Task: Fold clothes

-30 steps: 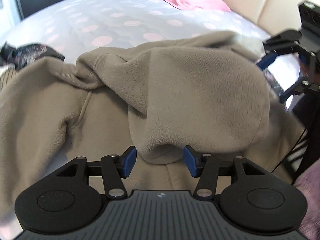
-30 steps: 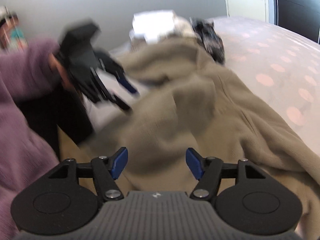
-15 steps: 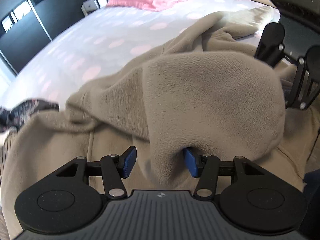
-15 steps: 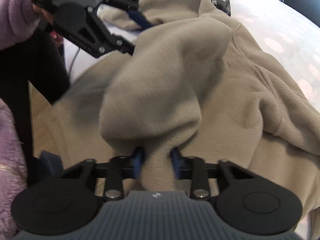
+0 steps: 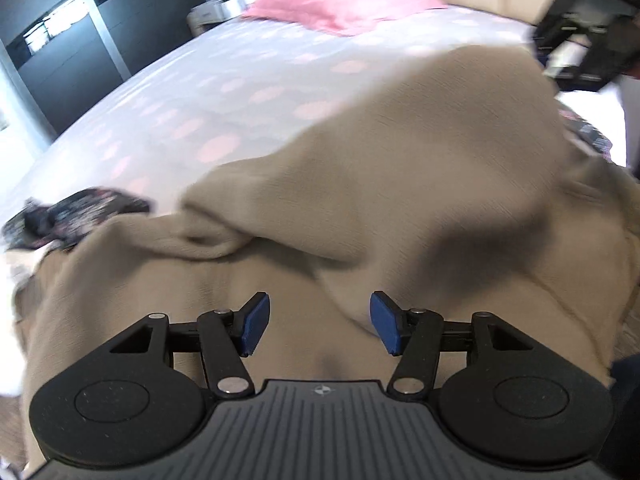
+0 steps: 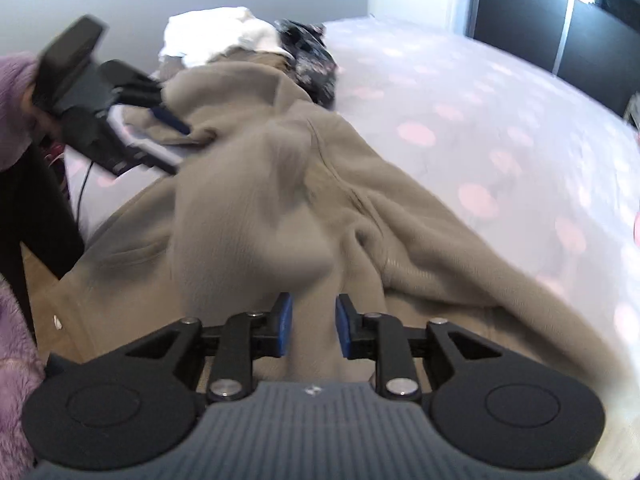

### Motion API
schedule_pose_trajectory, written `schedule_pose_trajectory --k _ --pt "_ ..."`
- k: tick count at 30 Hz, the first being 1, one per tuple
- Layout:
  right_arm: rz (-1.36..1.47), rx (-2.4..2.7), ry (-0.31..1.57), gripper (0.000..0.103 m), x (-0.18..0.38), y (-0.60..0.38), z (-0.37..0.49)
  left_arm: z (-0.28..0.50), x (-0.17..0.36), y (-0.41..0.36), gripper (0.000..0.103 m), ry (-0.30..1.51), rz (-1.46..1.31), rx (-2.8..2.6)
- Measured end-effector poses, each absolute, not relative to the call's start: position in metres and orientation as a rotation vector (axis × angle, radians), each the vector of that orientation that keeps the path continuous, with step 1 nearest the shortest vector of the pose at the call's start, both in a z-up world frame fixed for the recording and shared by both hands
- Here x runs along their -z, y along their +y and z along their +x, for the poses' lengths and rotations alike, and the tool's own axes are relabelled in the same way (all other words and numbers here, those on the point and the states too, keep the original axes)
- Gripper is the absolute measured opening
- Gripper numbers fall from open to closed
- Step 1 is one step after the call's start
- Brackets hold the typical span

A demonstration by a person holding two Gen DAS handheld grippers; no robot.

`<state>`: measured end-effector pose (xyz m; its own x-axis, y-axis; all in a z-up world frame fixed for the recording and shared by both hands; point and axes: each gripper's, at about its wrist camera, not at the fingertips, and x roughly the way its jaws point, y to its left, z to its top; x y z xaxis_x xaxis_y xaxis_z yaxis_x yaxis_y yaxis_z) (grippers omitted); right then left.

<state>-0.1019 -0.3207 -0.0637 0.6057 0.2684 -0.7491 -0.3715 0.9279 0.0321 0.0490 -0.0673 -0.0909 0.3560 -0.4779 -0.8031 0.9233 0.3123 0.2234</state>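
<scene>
Fleece garment: a beige fleece garment point(image 5: 400, 184) lies crumpled on the near edge of the bed point(image 5: 224, 80), a raised fold of it humped up in front of both tools. A second ago the fold stood as a rounded hood-like lump; now it is stretched flatter and wider, and blurred.

Left gripper: the left gripper point(image 5: 319, 327) stands with its blue pads apart above the fleece. Half a second ago the fold hung between the pads against the right one; now the fold's edge lies just beyond them, nothing pinched. Its jaws have just been opening a little.

Right gripper: the right gripper point(image 6: 313, 326) has a strip of the fleece running between its pads. Half a second ago the pads were pinched tight on it; the jaws have just been opening, and a narrow gap stands beside the cloth on each side, so the pads no longer press it.

Dark patterned garment: a dark patterned garment point(image 6: 312, 60) lies on the bed past the fleece's far end, touching it, as before.

White clothes: a pile of white clothes point(image 6: 220, 36) sits just beyond the fleece, beside the dark piece.

Pink pillow: a pink pillow point(image 5: 344, 0) lies at the bed's head, well apart from the fleece.

Sleeve: a purple fuzzy sleeve point(image 6: 12, 96) behind the left tool.
</scene>
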Motion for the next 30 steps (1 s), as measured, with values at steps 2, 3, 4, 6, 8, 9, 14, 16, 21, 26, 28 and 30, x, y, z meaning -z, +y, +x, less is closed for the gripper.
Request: schedule_pose_trajectory --k 2,3,4,6,8,9,14,16,21,26,28,30 --pt "-0.139 -0.361 0.826 0.038 0.058 -0.324 -0.103 0.062 0.089 -0.066 0.054 0.700 0.761 0.973" --pt "-0.160 -0.334 0.831 0.039 0.059 -0.327 -0.100 0.069 0.089 -0.068 0.054 0.699 0.767 0.951" --pt "-0.180 -0.307 0.837 0.039 0.060 -0.330 -0.097 0.076 0.090 -0.071 0.054 0.690 0.780 0.936" --pt "-0.251 -0.262 0.858 0.039 0.069 -0.333 -0.088 0.088 0.094 -0.078 0.054 0.655 0.820 0.913" --pt "-0.338 -0.224 0.881 0.040 0.081 -0.334 -0.078 0.095 0.099 -0.087 0.054 0.614 0.873 0.898" --pt "-0.382 -0.214 0.886 0.040 0.087 -0.334 -0.073 0.098 0.101 -0.090 0.054 0.600 0.898 0.896" --pt "-0.696 -0.257 0.837 0.045 0.123 -0.318 -0.063 0.111 0.123 -0.114 0.054 0.536 0.993 0.925" --pt "-0.834 -0.302 0.799 0.049 0.138 -0.313 -0.065 0.115 0.134 -0.124 0.055 0.502 1.029 0.932" --pt "-0.929 -0.362 0.737 0.047 0.159 -0.310 -0.050 0.129 0.150 -0.142 0.057 0.474 1.009 0.949" --pt "-0.827 -0.368 0.765 0.018 0.160 -0.327 -0.025 0.152 0.157 -0.159 0.048 0.522 0.972 0.932" --pt "-0.695 -0.344 0.773 0.013 0.144 -0.345 -0.012 0.163 0.151 -0.163 0.027 0.559 0.899 0.948" --pt "-0.584 -0.297 0.753 0.009 0.126 -0.367 0.003 0.174 0.142 -0.167 0.006 0.593 0.825 0.959"
